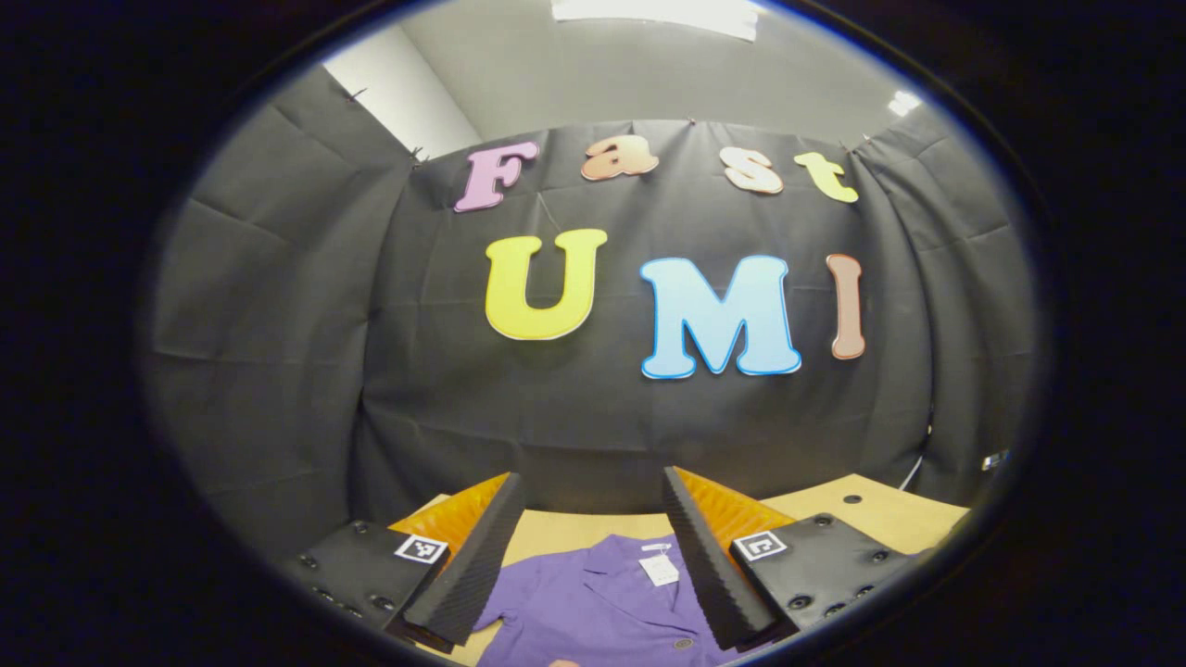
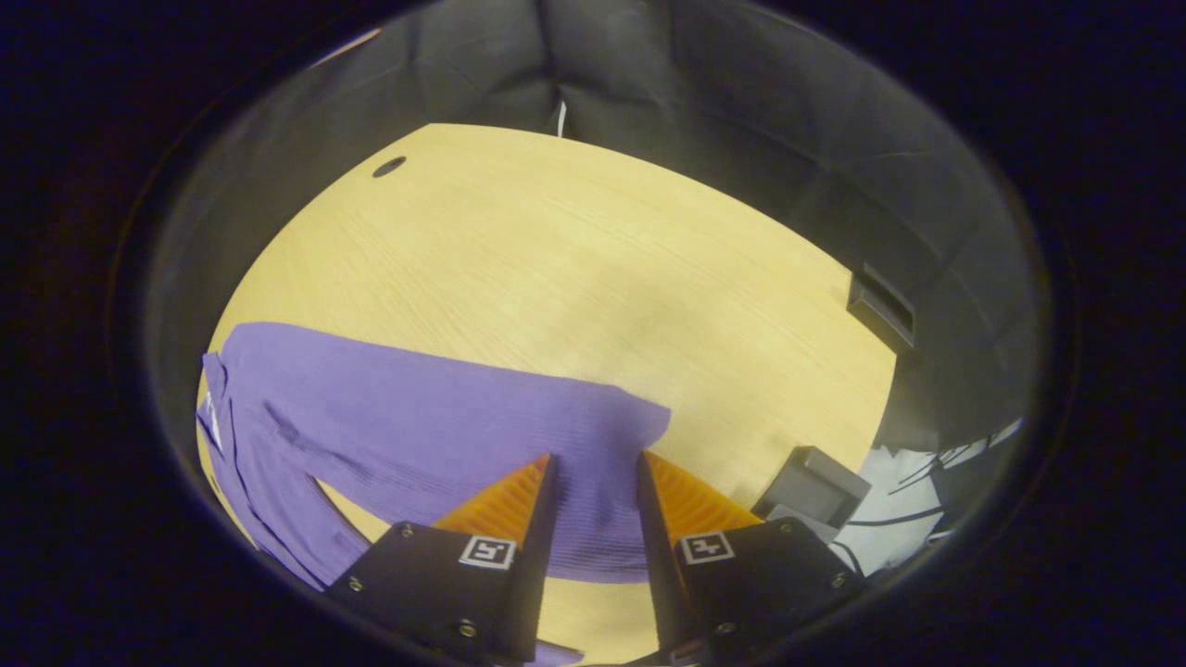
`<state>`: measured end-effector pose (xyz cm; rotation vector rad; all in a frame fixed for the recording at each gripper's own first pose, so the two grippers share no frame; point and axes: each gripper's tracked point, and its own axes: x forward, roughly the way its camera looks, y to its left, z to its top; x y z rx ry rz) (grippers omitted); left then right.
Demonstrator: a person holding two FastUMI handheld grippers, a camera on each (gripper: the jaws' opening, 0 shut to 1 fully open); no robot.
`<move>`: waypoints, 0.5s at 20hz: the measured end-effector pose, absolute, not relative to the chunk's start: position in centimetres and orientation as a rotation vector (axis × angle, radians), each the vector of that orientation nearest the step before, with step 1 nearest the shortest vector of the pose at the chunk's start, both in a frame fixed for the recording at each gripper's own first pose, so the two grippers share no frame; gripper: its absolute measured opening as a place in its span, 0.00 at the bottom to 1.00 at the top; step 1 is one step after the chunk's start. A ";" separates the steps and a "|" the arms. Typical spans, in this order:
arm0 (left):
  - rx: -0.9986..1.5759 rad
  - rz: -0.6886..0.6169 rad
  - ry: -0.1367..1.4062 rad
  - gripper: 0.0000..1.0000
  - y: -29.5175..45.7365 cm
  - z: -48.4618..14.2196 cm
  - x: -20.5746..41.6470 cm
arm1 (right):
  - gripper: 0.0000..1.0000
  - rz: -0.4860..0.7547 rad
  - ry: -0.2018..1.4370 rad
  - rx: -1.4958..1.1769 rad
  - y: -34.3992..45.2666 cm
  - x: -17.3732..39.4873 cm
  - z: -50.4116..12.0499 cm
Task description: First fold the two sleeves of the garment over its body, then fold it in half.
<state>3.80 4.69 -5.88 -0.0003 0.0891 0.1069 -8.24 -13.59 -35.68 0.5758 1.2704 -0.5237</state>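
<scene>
A purple collared garment [image 1: 602, 616] lies on the wooden table [image 1: 862, 514], its collar and white neck tag [image 1: 660, 567] showing between my left gripper's fingers. My left gripper [image 1: 590, 477] hovers over the collar, open wide with nothing in it. In the right gripper view, one sleeve [image 2: 482, 417] lies stretched flat across the table [image 2: 574, 259]. My right gripper [image 2: 594, 459] sits over the sleeve's end [image 2: 639, 421], one finger on each side of the cloth, with a gap between them. The sleeve looks flat and unlifted.
A black box [image 2: 880, 306] sits at the table's right edge and another dark block [image 2: 811, 486] stands just right of my right gripper. A cable hole [image 2: 389, 167] marks the far corner. Bare wood stretches beyond the sleeve.
</scene>
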 end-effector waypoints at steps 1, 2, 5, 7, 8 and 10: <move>0.002 0.109 0.087 0.94 4.8 -5.9 3.6 | 0.49 -0.528 1.261 0.619 -13.0 -8.0 -36.1; 0.002 0.111 0.086 0.94 5.0 -5.9 3.5 | 0.11 -0.536 1.250 0.631 -12.9 -7.9 -36.1; 0.000 0.121 0.085 0.94 5.4 -5.8 3.2 | 0.06 -0.534 1.202 0.679 -13.2 -7.6 -35.6; 0.002 0.125 0.084 0.94 5.7 -6.0 3.0 | 0.02 -0.515 1.181 0.703 -13.3 -7.4 -35.7; 0.006 0.126 0.083 0.94 5.8 -5.8 2.9 | 0.02 -0.504 1.178 0.704 -13.4 -7.5 -35.6; 0.019 0.129 0.077 0.94 5.9 -5.4 2.8 | 0.01 -0.502 1.124 0.696 -13.8 -6.9 -34.6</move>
